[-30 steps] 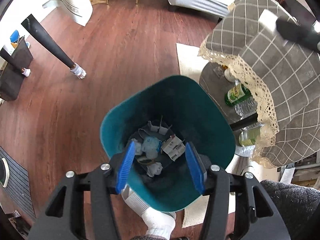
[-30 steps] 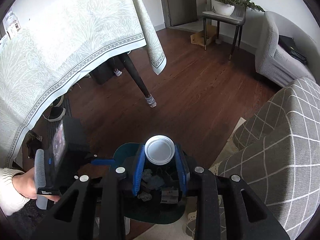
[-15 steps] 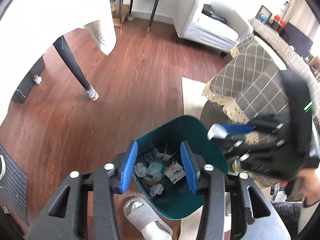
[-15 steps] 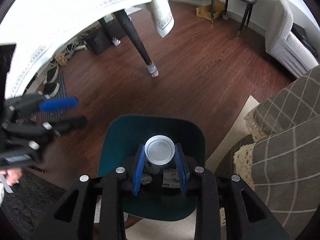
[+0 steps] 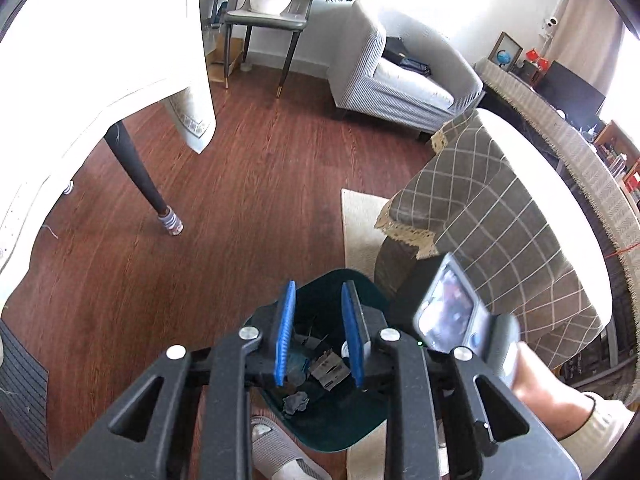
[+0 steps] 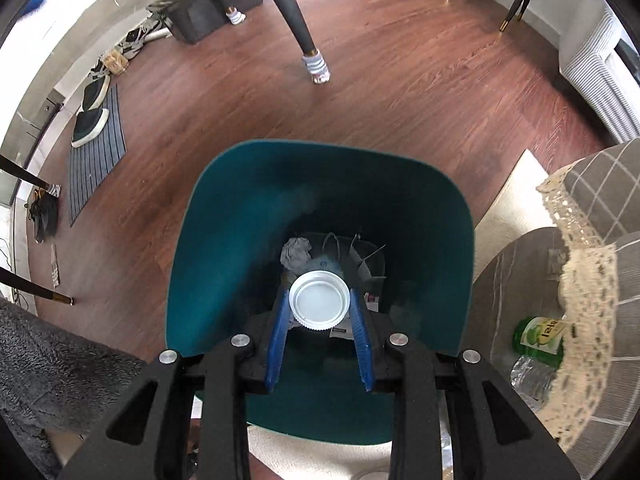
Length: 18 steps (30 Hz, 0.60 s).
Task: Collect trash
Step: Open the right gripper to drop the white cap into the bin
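A teal trash bin [image 6: 240,240] stands on the wood floor with crumpled paper and scraps [image 6: 296,254] at its bottom. My right gripper [image 6: 319,294] points almost straight down into the bin's mouth and is shut on a container with a ribbed white cap [image 6: 319,302]; the body below the cap is hidden. My left gripper [image 5: 319,286] hovers higher over the same bin [image 5: 332,436]. Its blue pads [image 5: 285,336] are closing, a narrow gap remains, and nothing is between them. The right gripper's housing and a forearm [image 5: 548,396] show at the left view's lower right.
A checked, lace-edged cover [image 6: 596,208] drapes furniture right of the bin, above a low round table [image 6: 516,276] with a green bottle [image 6: 540,336]. A dark table leg [image 6: 296,28], a cream rug [image 5: 360,224], a slipper [image 5: 276,452] and shoes on a mat [image 6: 90,120] surround the bin.
My left gripper rose and tilted up away from the bin while its jaws narrowed. My right gripper came down toward the bin's mouth, still holding the white-capped container.
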{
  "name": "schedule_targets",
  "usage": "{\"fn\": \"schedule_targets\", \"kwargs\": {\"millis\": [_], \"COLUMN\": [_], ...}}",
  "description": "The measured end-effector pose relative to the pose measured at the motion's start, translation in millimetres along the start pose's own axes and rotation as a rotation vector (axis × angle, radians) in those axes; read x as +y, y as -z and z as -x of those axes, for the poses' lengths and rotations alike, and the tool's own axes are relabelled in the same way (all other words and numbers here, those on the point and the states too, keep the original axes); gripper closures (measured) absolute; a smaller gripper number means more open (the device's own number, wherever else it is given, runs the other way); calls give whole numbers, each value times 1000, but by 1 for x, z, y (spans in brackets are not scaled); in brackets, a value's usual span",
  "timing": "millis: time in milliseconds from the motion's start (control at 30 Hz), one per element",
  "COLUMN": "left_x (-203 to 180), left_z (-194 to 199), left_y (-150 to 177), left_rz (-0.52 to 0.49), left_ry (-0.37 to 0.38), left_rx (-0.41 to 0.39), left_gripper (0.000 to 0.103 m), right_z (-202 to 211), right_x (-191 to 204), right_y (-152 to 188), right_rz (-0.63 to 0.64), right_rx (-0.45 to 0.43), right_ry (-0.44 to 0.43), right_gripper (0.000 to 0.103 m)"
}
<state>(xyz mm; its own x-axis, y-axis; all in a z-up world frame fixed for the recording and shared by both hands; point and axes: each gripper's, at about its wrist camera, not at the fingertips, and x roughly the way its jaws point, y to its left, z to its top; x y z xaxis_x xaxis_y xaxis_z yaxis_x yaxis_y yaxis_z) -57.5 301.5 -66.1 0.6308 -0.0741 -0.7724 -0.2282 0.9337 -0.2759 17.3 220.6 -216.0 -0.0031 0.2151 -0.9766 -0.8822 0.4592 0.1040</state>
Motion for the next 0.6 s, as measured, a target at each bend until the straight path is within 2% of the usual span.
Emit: {"fn": "schedule_targets", "kwargs": {"millis": [33,133,400,600], "left_x": [0,-2,-17,-33], "left_z": [1,4,14,28], "left_y": [-1,-4,-16,-26], "left_rz": [3,11,-6,-35], "left_ry": [3,8,5,-18], "left_rx": [-3,-11,-47,-88], "left_gripper": [77,77,79,79], "right_z": [-2,-5,15,68], "right_x": [-1,-3,-7,-3], "right_y": [1,3,7,7], "right_rz": [0,-12,-18,-9], "right_rx": [7,16,-36,-175], "right_ry": [1,-8,-24,-6], "right_gripper": [71,45,44,44]}}
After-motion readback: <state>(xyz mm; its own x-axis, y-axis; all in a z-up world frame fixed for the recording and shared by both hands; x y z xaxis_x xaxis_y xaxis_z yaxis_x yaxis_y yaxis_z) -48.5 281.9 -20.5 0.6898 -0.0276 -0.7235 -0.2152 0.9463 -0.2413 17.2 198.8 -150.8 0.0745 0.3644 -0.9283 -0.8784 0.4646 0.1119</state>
